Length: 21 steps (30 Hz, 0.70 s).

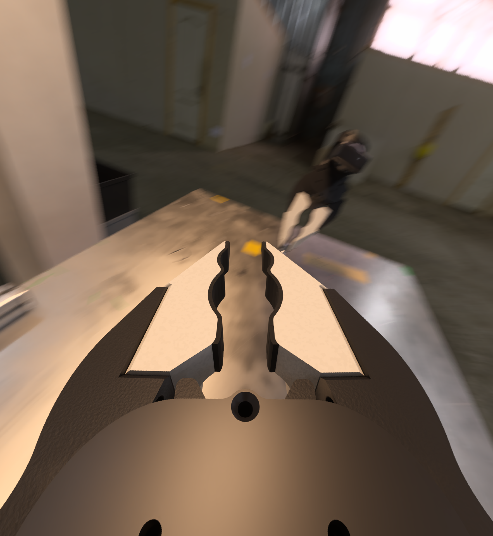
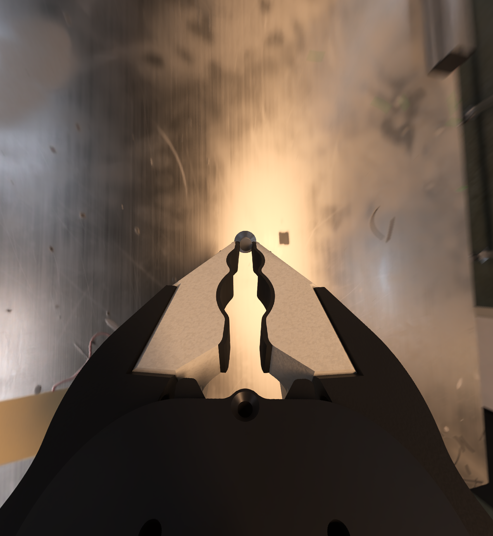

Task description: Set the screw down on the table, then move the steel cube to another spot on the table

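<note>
In the right wrist view my right gripper [image 2: 245, 244] points down at the steel table [image 2: 94, 203] and is shut on a small screw [image 2: 245, 237], whose round silver head shows just past the fingertips. A tiny dark steel cube [image 2: 283, 237] sits on the table just right of the screw. In the left wrist view my left gripper [image 1: 245, 246] is open and empty above the table [image 1: 123, 275]. The right gripper [image 1: 285, 245] shows farther off, tips down near the table surface. The cube does not show in this view.
A yellow tape strip [image 2: 7, 429] crosses the table at the lower left. The table's edge [image 2: 468, 290] runs down the right side, with a dark block [image 2: 448, 62] near its top. Yellow marks [image 1: 251, 248] lie on the table ahead of the left gripper.
</note>
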Tool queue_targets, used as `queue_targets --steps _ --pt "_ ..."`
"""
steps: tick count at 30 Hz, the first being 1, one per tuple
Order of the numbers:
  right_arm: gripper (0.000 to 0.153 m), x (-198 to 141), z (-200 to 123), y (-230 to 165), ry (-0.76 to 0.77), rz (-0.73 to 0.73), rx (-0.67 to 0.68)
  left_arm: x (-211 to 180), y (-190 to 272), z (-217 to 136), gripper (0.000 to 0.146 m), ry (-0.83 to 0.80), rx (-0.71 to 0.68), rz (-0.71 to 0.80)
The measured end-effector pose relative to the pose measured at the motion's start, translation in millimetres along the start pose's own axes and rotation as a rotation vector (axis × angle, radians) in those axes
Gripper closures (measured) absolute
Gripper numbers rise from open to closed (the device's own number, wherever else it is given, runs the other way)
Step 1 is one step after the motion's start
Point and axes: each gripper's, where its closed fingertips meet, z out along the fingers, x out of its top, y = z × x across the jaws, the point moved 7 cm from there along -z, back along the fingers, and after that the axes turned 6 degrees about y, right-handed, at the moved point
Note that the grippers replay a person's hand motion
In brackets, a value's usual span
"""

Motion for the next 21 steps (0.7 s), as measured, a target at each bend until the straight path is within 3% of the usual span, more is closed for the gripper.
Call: queue_targets --steps 5,9,14,17,21 --pt "0.145 -34.3 28.3 1.1 -0.181 0.027 0.078 9.7 -38.7 -73.4 0.114 -0.316 0.550 0.188" --pt "0.145 -40.2 37.3 8.2 -0.255 0.037 0.114 9.4 -57.4 -112.8 0.112 -0.613 0.756 0.275" --pt "0.144 -41.7 40.4 11.2 -0.254 0.061 0.135 -4.3 -77.4 -135.7 0.114 -0.939 0.700 0.230" --pt "0.121 -41.9 38.6 11.9 -0.239 0.084 0.125 -21.2 -91.5 -140.1 0.115 -1.095 0.620 0.147" --pt "0.118 -39.4 27.0 13.4 -0.171 0.133 0.077 -45.3 -112.1 -134.7 0.112 -1.228 0.554 0.065"
